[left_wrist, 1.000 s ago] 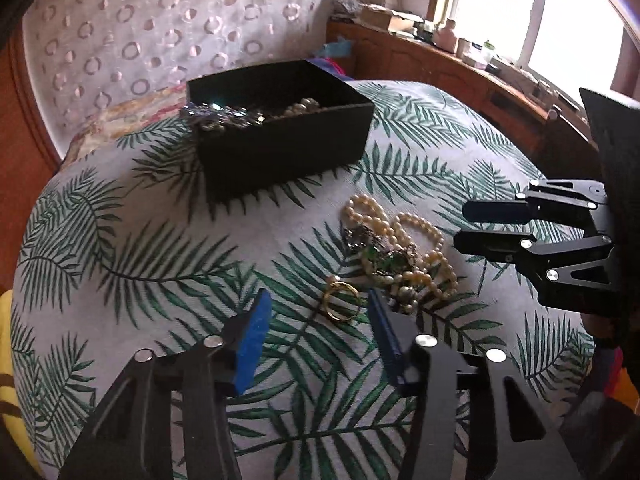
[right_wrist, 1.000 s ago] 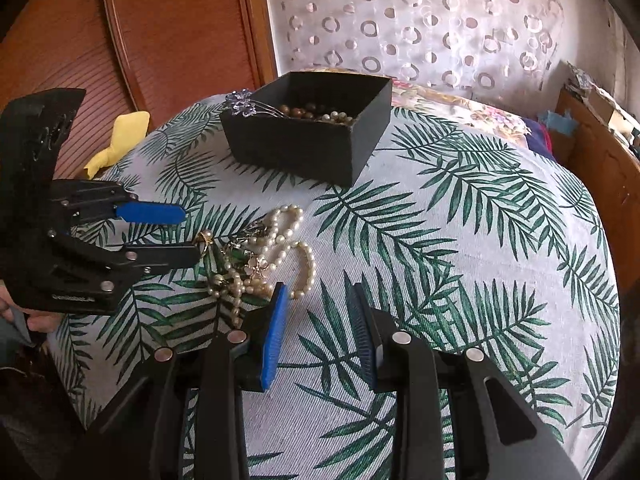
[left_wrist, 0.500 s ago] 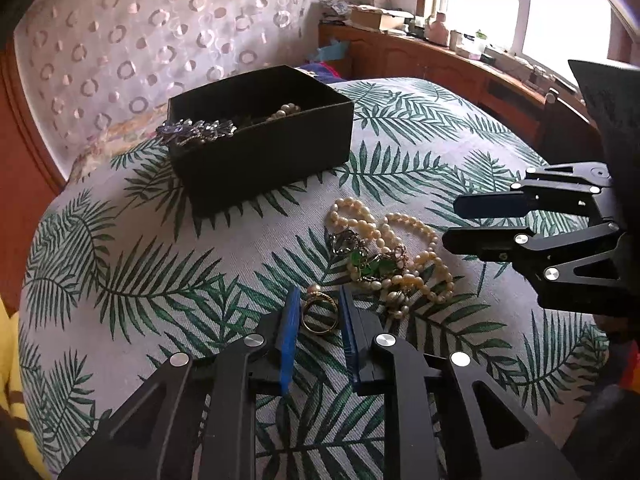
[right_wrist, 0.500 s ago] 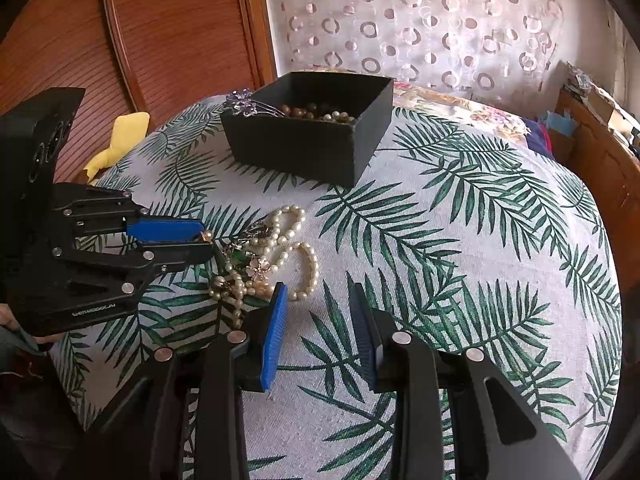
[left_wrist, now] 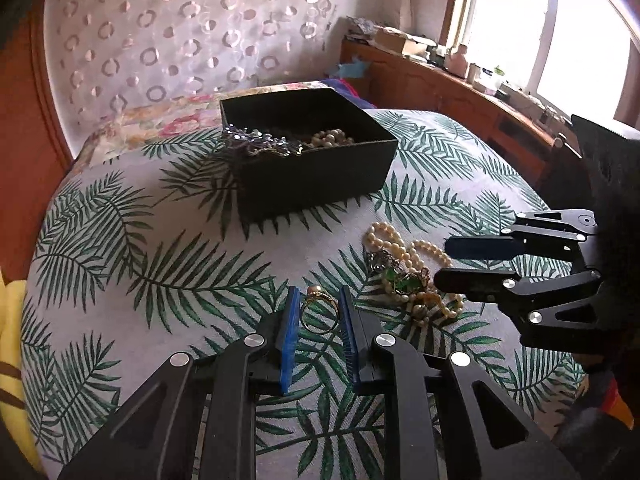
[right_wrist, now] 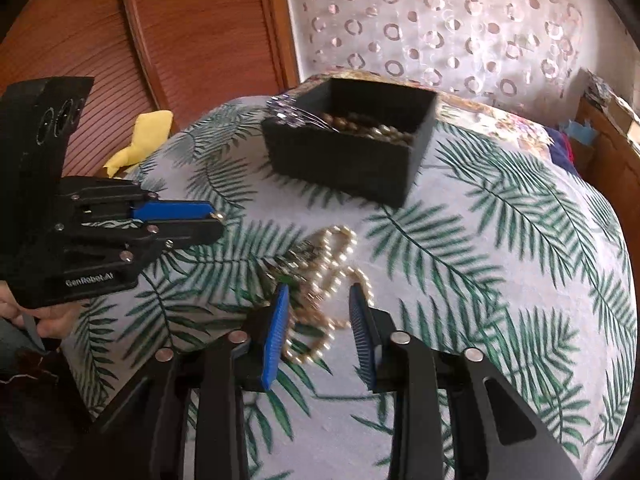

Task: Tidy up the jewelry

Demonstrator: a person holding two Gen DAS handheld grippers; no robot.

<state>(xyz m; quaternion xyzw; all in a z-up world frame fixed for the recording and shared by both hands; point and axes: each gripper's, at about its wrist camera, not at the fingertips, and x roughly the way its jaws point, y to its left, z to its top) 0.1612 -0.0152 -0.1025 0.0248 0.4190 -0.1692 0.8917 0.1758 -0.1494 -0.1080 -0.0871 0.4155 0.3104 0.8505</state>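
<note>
A gold ring with a pearl [left_wrist: 320,314] stands upright between the blue pads of my left gripper [left_wrist: 320,320], which is shut on it just above the cloth. In the right wrist view the left gripper [right_wrist: 218,222] hovers at the left with a gold glint at its tip. A tangle of pearl necklaces [right_wrist: 340,256] and a green-stone piece [left_wrist: 400,278] lies on the table. My right gripper [right_wrist: 320,320] straddles the near end of that tangle, its jaws closing and the pads not pressing. The black box [left_wrist: 312,176] behind holds pearls and a crystal piece.
The round table wears a palm-leaf cloth [left_wrist: 160,240]. A yellow cloth [right_wrist: 148,136] lies beyond its left edge, by a wooden door [right_wrist: 180,40]. A cluttered wooden sideboard [left_wrist: 440,80] runs under the window. A hand [right_wrist: 40,316] holds the left gripper.
The left gripper closed around the gold ring and rose with it. The right gripper slid over the pearl tangle, which now lies between its narrowing fingers.
</note>
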